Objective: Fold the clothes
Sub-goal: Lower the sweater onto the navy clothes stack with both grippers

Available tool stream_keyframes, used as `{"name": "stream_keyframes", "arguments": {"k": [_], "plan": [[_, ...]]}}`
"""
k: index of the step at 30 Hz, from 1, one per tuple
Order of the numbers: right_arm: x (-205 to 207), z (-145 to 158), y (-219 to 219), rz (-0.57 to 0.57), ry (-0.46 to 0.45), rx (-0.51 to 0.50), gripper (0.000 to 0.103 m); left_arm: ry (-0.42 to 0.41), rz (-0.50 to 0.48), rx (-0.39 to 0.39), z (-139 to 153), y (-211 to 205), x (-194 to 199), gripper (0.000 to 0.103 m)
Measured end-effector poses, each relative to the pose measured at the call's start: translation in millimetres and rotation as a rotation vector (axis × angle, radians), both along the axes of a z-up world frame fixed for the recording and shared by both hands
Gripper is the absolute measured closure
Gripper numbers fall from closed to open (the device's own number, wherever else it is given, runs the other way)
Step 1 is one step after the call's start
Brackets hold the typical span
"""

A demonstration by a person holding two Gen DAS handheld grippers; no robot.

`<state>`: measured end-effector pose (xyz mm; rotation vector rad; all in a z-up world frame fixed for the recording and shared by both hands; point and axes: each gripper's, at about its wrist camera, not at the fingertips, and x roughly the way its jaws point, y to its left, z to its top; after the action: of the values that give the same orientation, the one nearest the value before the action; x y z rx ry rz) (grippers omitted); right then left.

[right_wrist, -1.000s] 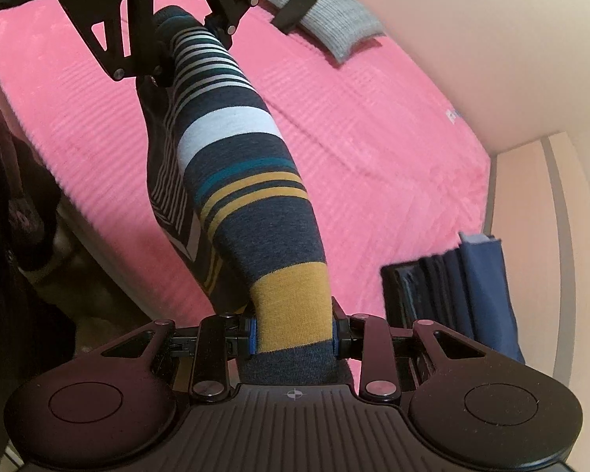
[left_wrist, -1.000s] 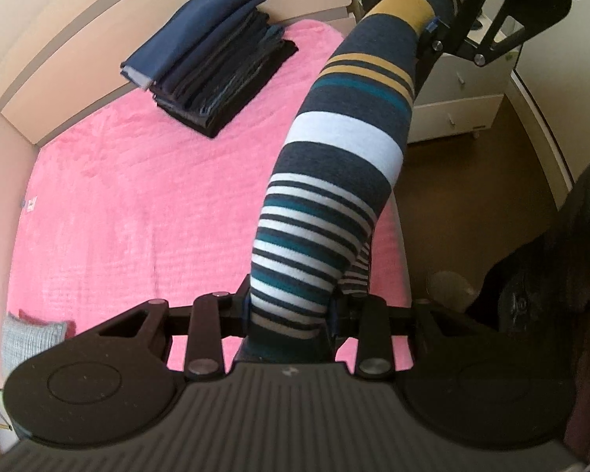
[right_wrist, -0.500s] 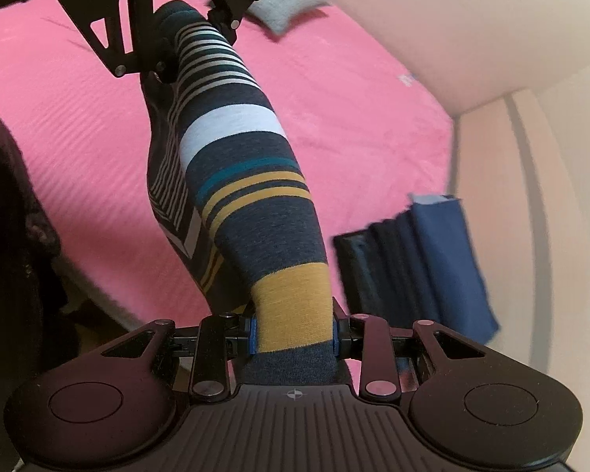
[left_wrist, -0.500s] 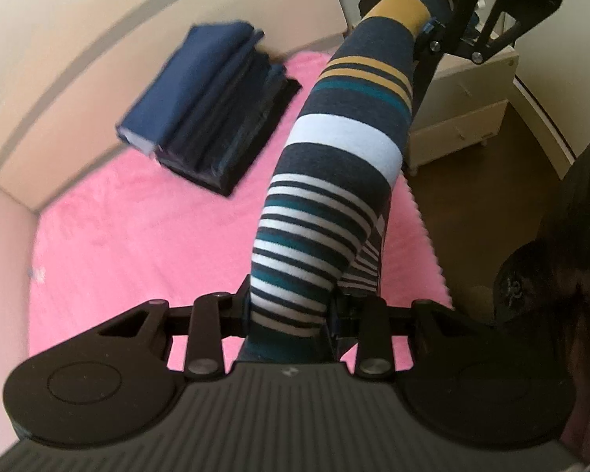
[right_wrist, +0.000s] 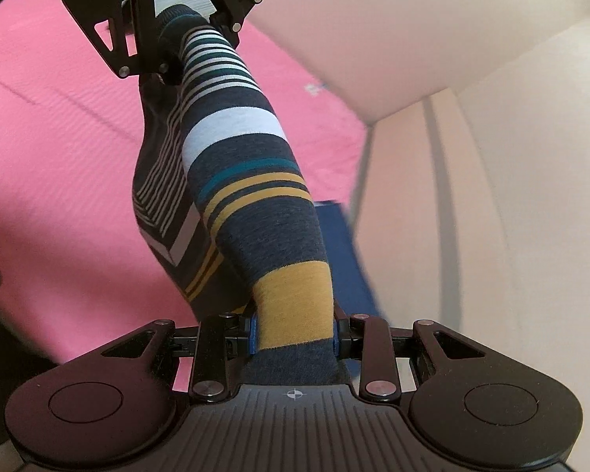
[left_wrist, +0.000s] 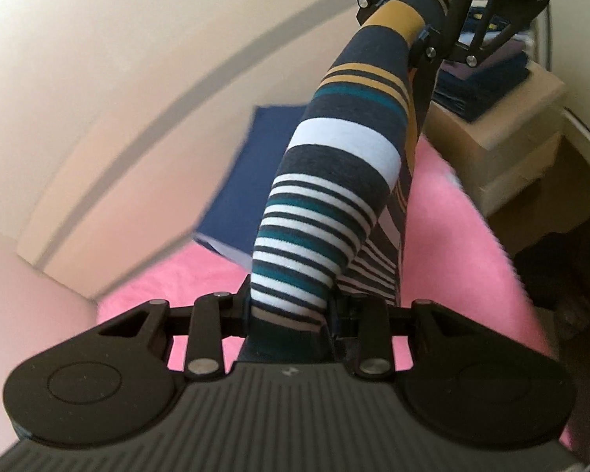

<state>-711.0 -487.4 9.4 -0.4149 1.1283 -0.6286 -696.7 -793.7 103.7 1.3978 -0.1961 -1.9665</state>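
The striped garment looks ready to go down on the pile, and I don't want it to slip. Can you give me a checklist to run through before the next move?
1. Left gripper clamped on the thin-striped end of the striped garment: ok.
2. Right gripper clamped on the yellow-band end: ok.
3. Garment stretched between both grippers, a doubled layer hanging under it: ok.
4. Garment lifted off the pink bed cover: ok.
5. Blue folded pile in view as landing spot: ok, though blurred.
6. Fold edges aligned underneath: cannot tell.
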Motion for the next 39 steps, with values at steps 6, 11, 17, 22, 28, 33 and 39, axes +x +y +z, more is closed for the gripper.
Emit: {"name": "stream_keyframes", "arguments": {"k": [6, 11, 17, 22, 28, 33, 39], "plan": [[-45.1, 31.6, -117.2, 0.038, -0.053, -0.076, 0.073, -0.032, 0.056, -0.068, -28.0, -48.5, -21.4, 0.073], [-71.0, 51.0, -191.2, 0.07, -0.114, -0.214, 0.072, -0.081, 0.116, -0.178, -51.2, -68.7, -7.2, 0.073], [-82.4, -52.6, -227.2, 0.079, -0.116, -0.215, 0.072, -0.172, 0.125, -0.234, -167.1, -71.4, 2.5, 0.072], [-83.5, -172.9, -206.7, 0.117, 0.004, -0.081, 0.068, -0.257, 0.137, 0.025, -322.9, -29.0, 13.4, 0.075], [-99.7, -178.7, -176.2, 0.087, -0.001, -0.133, 0.041, -0.272, 0.15, -0.047, -355.4, 63.9, 64.0, 0.073], [-117.6, -169.3, -172.1, 0.054, 0.035, -0.142, 0.04, -0.282, 0.126, -0.08, -354.2, 103.1, 81.8, 0.068], [-113.9, -171.9, -187.1, 0.095, 0.053, -0.169, 0.041, -0.291, 0.118, -0.08, -368.9, 116.0, 91.3, 0.076]]}}
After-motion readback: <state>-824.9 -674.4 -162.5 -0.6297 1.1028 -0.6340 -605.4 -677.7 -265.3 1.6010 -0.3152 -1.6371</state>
